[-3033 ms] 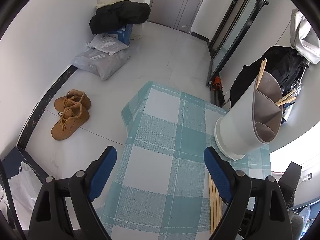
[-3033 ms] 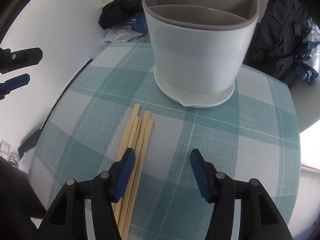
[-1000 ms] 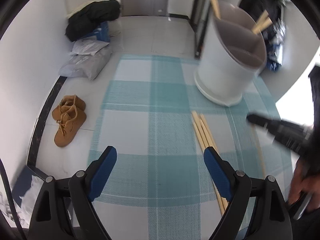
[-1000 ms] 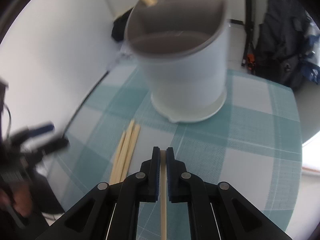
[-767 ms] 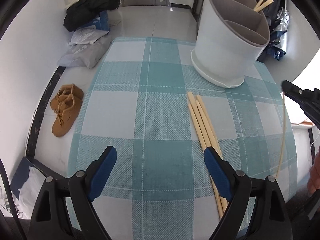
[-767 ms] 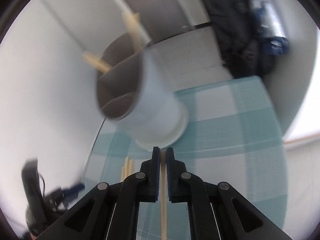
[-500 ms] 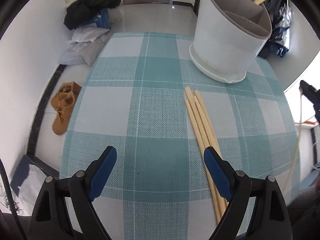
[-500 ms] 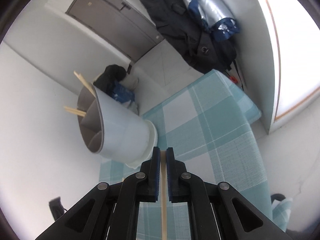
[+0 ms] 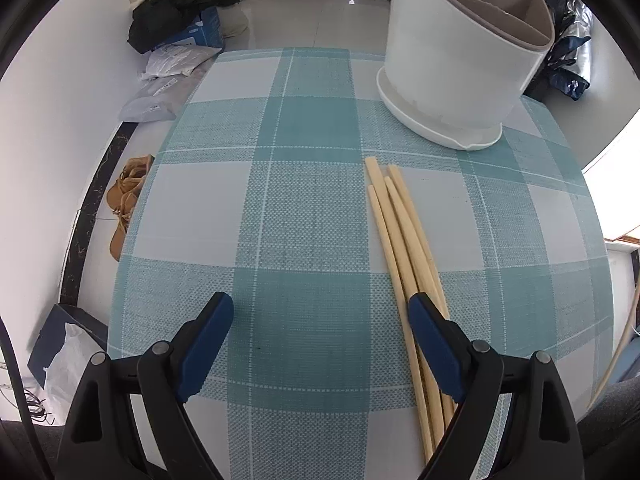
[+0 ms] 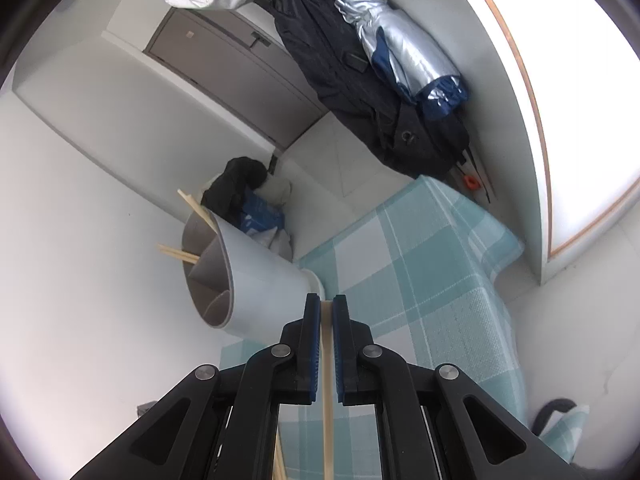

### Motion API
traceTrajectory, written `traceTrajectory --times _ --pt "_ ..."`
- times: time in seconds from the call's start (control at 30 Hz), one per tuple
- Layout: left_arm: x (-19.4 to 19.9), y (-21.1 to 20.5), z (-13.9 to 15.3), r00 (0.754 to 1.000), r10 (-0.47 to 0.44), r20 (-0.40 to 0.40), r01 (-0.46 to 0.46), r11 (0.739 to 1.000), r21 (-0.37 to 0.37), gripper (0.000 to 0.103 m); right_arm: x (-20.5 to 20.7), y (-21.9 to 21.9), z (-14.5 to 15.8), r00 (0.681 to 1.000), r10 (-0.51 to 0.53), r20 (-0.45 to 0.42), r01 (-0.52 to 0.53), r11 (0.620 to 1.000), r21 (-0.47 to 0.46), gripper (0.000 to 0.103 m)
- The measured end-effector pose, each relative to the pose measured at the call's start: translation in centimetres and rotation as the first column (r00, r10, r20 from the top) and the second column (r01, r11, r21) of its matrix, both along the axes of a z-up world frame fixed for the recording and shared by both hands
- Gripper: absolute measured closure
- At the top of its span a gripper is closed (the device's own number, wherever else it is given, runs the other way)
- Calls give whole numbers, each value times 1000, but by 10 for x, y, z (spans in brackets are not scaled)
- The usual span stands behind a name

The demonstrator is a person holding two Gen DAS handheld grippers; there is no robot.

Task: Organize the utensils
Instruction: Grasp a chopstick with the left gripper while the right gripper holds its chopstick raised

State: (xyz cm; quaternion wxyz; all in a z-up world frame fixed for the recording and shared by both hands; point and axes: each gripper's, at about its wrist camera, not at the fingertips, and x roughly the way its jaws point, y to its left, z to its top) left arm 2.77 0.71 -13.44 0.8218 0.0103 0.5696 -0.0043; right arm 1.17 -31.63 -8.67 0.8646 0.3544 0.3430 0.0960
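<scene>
Several wooden chopsticks (image 9: 404,248) lie side by side on the teal checked tablecloth (image 9: 304,216), right of centre in the left wrist view. My left gripper (image 9: 320,312) hangs open above the cloth, its right finger over the near ends of the chopsticks. Behind them stands a white divided utensil holder (image 9: 460,60) with chopsticks in its far compartments. My right gripper (image 10: 327,304) is shut on one chopstick (image 10: 327,392), rolled over so the holder (image 10: 252,284) looks tilted to its left. That held chopstick (image 9: 616,356) shows at the right edge of the left wrist view.
The table's edge drops to a pale tiled floor with brown boots (image 9: 126,196), plastic bags (image 9: 168,76) and a dark bundle (image 9: 184,0) by the wall. Dark coats and a silver jacket (image 10: 404,52) hang beyond the table's far side.
My right gripper lifted one chopstick off the cloth, swung away from the holder and rolled over. My left gripper moved in and sank towards the remaining chopsticks, staying open.
</scene>
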Motion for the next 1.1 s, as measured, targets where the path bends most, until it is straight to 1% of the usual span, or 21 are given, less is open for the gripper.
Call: traceTrajectory --times 0.07,0.17,0.27,0.3,0.4,0.5,0.53,0.57,0.6,0.63,0.67,0.7,0.73,0.77,0.83,0.9,0.93,1.1 --pt "2 1 -3 1000 9 -24 -8 1000 21 16 -3 -2 4 1000 -12 23 12 1000 0 98" --pt "7 5 -4 999 28 -33 -28 1000 3 16 -4 0 9 999 -14 44 15 999 -29 98" --pt "13 7 -5 999 38 -35 -38 999 17 17 -5 3 14 997 -11 73 14 999 -48 98" --pt "15 7 -5 999 41 -32 -40 999 24 17 -7 5 17 996 -13 87 19 998 -62 98" --pt "23 5 -5 999 41 -28 -39 998 56 18 -11 17 30 988 -8 152 31 988 -149 98" --pt "31 3 -4 999 30 -24 -29 997 65 25 -12 31 37 981 30 191 6 982 -187 98" --pt "34 2 -4 999 29 -26 -27 997 66 28 -13 34 37 980 36 194 1 982 -188 98" --pt "37 2 -3 999 27 -30 -25 998 62 37 -12 37 37 980 42 194 -5 982 -188 98" --pt "40 -1 -2 999 20 -33 -18 999 50 42 -11 40 35 981 50 189 -13 982 -189 98" --pt "39 0 -1 999 10 -35 -9 999 38 56 -10 42 34 981 55 184 -19 981 -191 98" --pt "40 -2 0 999 -3 -36 4 1000 22 75 -9 44 34 982 58 182 -22 981 -194 98" --pt "40 -6 0 999 -22 -37 22 1000 4 83 -8 46 33 982 61 181 -25 980 -197 98" --pt "40 -7 0 999 -26 -38 26 1000 4 94 -8 47 32 982 63 179 -27 980 -197 98" --pt "41 -9 0 999 -32 -38 33 999 5 99 -7 48 31 982 66 176 -31 980 -195 98" --pt "41 -13 0 998 -46 -39 46 999 3 101 -5 49 31 982 70 175 -34 980 -197 98" --pt "42 -12 1 998 -47 -50 46 998 -30 102 -3 49 30 982 73 174 -40 982 -185 98" --pt "44 -12 2 998 -48 -51 45 997 -61 102 -3 50 30 982 77 173 -45 983 -178 98" --pt "47 -9 17 999 -41 15 43 994 -104 102 -7 60 33 977 105 184 -65 975 -213 98"
